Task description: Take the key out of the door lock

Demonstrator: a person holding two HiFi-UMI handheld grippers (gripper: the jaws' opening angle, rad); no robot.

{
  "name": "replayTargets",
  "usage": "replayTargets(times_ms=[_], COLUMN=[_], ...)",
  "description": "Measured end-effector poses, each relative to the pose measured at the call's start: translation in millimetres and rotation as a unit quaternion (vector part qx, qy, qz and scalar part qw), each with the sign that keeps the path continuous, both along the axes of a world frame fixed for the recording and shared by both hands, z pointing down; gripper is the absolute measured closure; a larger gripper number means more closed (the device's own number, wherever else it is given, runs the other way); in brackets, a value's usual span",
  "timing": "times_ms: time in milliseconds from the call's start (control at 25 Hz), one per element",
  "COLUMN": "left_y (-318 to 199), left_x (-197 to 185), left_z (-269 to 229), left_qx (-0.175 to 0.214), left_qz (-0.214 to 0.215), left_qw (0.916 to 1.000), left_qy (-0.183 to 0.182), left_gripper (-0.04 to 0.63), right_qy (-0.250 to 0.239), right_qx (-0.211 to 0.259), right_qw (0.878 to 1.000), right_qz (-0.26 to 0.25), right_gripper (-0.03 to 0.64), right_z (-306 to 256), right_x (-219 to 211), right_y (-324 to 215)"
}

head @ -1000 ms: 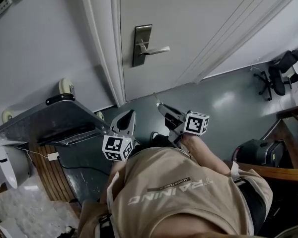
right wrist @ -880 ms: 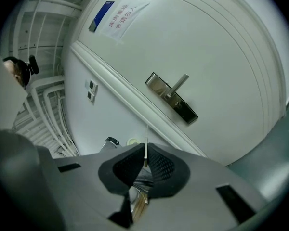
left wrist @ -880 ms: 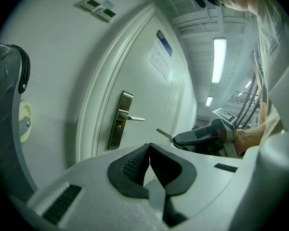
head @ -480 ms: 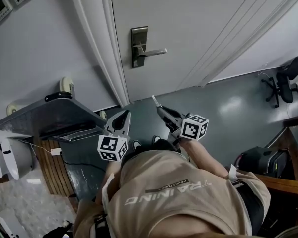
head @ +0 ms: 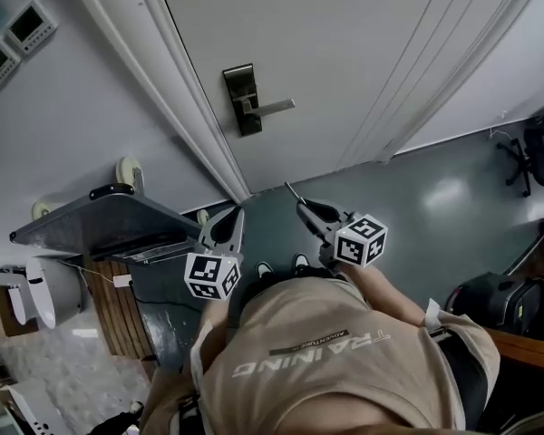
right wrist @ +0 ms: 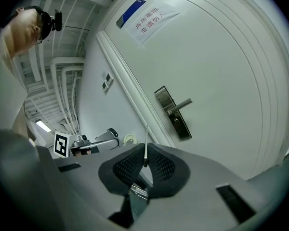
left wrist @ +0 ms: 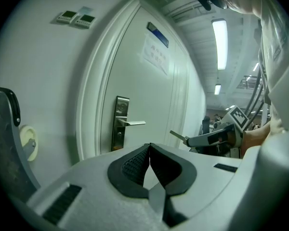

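Pale grey wall carries two small control panels. Glossy grey-green floor reflects light. Black office chair stands at right edge. Ceiling strip lights lit.

Low in the frame's centre we see the right gripper with its jaws pressed together on the key, whose thin blade points up (touching nothing else). Right of centre, the lock plate sits on the white door.
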State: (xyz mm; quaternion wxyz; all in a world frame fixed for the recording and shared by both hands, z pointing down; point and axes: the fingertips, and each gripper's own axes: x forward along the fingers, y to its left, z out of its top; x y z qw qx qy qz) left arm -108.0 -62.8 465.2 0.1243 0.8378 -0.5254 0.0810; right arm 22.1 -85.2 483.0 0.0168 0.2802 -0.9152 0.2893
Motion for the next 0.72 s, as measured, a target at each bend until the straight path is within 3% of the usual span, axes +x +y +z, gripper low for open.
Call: replayTargets(times_ms=[240,440,720], left_y=[4,2,21], left_x=[29,58,52], left_z=[22,31,38], left_qx=[-0.011,-0.017,-0.045], left_qz=[-0.004,0.001,-0.041], left_qw=[0.9996,0.9997,0.9981], left_qy=[-0.026,-0.019,-0.005], left_gripper=[0.586,0.586,0.586], right_qy=[0.0,0.007,0.042], right_qx=[0.032,0.037,0.09], right_qw=[0.999,0.999,0.994], right_qz=[0.005,-0.002,-0.043], right_gripper=[0.589,0.588,0.588], right_z=[5,22,28], right_x=[20,37,25], right_y=[-10,-22,-18])
